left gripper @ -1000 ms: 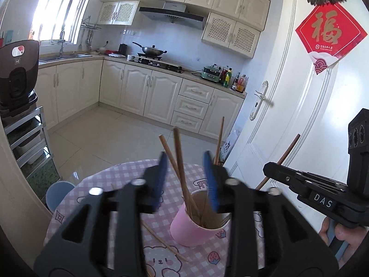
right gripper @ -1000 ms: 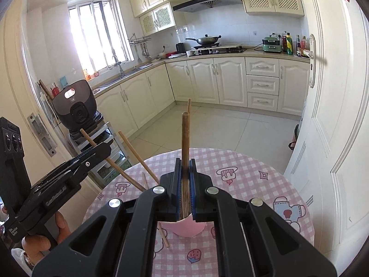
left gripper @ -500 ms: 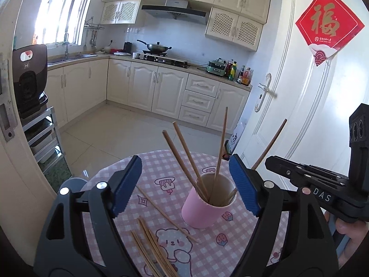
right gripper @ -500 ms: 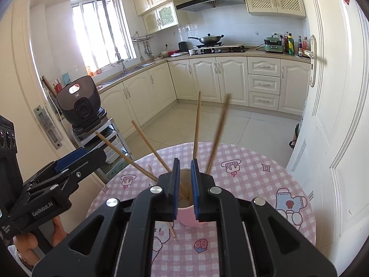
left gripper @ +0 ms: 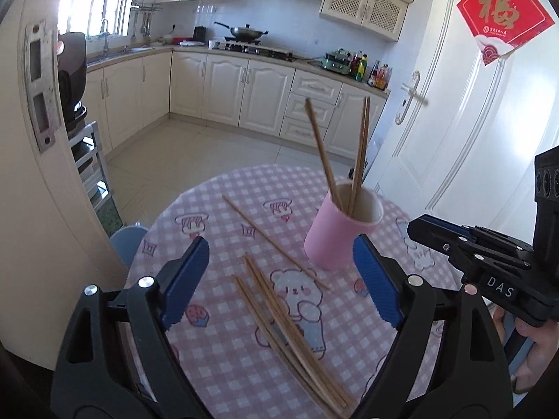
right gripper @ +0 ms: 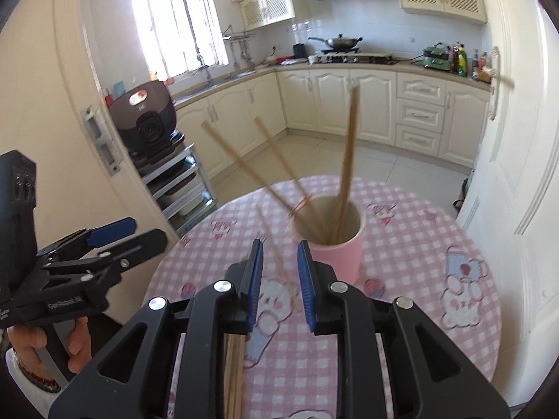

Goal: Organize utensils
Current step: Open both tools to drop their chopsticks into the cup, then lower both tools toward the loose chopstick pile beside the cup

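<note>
A pink cup (left gripper: 340, 241) (right gripper: 337, 249) stands on the round table and holds several wooden chopsticks (right gripper: 349, 146) leaning out of it. More loose chopsticks (left gripper: 286, 321) lie in a bundle on the cloth in front of the cup. A single chopstick (left gripper: 272, 241) lies slanted beside them. My left gripper (left gripper: 279, 279) hovers over the bundle, its jaws wide and still opening, nothing between them. My right gripper (right gripper: 279, 274) sits just short of the cup, its jaws a narrow gap apart and opening, gripping nothing. Each gripper shows in the other's view (right gripper: 146, 234) (left gripper: 424, 230).
The table wears a pink checked cloth (right gripper: 412, 230) with cartoon prints. A white door (left gripper: 454, 146) is close on the right. A metal rack with a dark appliance (right gripper: 146, 118) stands to the left, and a blue stool (left gripper: 127, 244) at the table's left edge.
The right gripper let its chopstick go into the cup and its jaws parted. The left jaws spread much wider. Both grippers backed away from the cup and tipped down, bringing the loose chopsticks into view.
</note>
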Demonstrator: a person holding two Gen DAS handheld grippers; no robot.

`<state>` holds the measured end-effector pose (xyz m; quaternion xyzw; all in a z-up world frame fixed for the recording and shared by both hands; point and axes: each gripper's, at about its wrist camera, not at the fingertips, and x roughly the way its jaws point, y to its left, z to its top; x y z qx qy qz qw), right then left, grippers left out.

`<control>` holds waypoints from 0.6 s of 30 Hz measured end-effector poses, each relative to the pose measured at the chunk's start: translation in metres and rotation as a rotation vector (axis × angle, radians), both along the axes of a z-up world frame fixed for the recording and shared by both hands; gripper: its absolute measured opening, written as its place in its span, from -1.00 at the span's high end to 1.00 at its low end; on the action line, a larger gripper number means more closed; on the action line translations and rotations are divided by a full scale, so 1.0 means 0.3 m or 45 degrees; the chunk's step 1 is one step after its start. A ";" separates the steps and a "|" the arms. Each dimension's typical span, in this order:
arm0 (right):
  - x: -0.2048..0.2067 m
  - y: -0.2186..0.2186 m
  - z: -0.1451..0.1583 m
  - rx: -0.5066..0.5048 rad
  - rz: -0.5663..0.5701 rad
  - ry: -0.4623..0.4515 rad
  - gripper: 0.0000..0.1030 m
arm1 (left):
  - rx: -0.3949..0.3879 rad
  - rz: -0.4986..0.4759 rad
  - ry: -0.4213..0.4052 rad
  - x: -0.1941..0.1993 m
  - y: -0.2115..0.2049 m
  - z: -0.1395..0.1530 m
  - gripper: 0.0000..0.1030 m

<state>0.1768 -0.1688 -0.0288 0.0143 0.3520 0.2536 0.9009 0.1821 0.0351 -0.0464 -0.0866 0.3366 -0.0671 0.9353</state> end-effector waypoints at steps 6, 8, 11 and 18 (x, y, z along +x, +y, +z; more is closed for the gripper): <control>-0.021 0.083 -0.119 -0.041 0.070 0.102 0.63 | 0.006 0.019 0.193 -0.014 0.063 -0.149 -0.61; -0.018 0.103 -0.168 -0.045 0.091 0.155 0.63 | 0.008 0.027 0.255 -0.006 0.072 -0.199 -0.61; -0.021 0.136 -0.232 -0.072 0.116 0.208 0.63 | -0.022 0.015 0.351 0.010 0.077 -0.269 -0.39; -0.016 0.189 -0.340 -0.134 0.176 0.323 0.63 | -0.077 0.003 0.521 0.055 0.059 -0.395 0.03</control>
